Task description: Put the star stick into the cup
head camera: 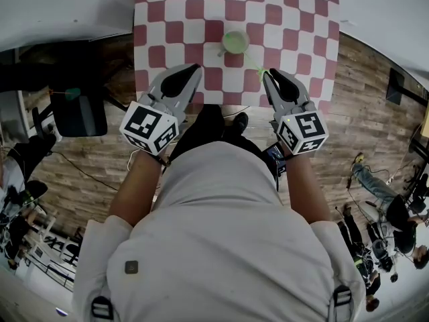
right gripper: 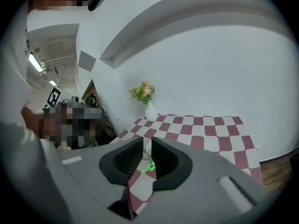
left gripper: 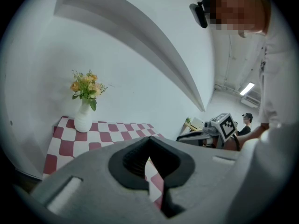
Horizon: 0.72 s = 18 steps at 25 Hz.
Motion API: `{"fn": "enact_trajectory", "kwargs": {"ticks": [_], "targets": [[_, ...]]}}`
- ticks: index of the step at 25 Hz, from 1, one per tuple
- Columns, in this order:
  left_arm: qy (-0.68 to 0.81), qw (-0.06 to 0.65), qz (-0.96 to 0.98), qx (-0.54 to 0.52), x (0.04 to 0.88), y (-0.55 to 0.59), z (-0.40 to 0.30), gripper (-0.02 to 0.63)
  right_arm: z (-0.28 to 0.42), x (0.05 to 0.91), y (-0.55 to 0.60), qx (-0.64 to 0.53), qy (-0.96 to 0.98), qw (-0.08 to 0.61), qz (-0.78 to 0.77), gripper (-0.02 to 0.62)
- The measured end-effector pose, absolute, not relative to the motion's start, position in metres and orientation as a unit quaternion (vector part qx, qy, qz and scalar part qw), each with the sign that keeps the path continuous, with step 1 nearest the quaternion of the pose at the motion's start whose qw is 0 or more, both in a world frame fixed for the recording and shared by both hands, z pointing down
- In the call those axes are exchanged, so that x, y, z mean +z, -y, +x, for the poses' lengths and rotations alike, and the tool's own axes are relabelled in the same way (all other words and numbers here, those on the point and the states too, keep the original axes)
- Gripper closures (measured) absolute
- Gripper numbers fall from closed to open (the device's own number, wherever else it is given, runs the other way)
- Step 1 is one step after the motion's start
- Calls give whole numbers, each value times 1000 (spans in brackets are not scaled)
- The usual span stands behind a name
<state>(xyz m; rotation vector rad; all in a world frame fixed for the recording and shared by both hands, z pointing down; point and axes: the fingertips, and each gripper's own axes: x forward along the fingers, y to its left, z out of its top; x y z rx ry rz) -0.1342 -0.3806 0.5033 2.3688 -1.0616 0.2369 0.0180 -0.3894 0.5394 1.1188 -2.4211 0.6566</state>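
My left gripper (head camera: 194, 68) is closed on nothing. My right gripper (head camera: 267, 74) stands a slit apart, empty. Just past its tips the star stick (head camera: 255, 64) slants to the cup (head camera: 235, 42). I can't tell if it's inside yet.

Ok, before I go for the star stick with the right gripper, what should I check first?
1. Cup upright, mouth open: ok. The cup stands on the checked table.
2. Star stick free to take: ok. The star stick lies on the table between the cup and the right gripper.
3. Right jaws apart: ok. The gap is narrow, and the star shows through it.
4. Stick gripped: not ok. Nothing is between the jaws.
5. Left gripper out of the way: ok. It is shut, empty and off to the left.
6. Stick's far end clear of the cup: cannot tell.
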Motion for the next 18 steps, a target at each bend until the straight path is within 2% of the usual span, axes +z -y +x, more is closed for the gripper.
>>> {"fn": "enact_trajectory", "kwargs": {"ticks": [18], "targets": [[405,225,883,76,470,321,-94,603,41,489,330,202,888,155,384,532]]}}
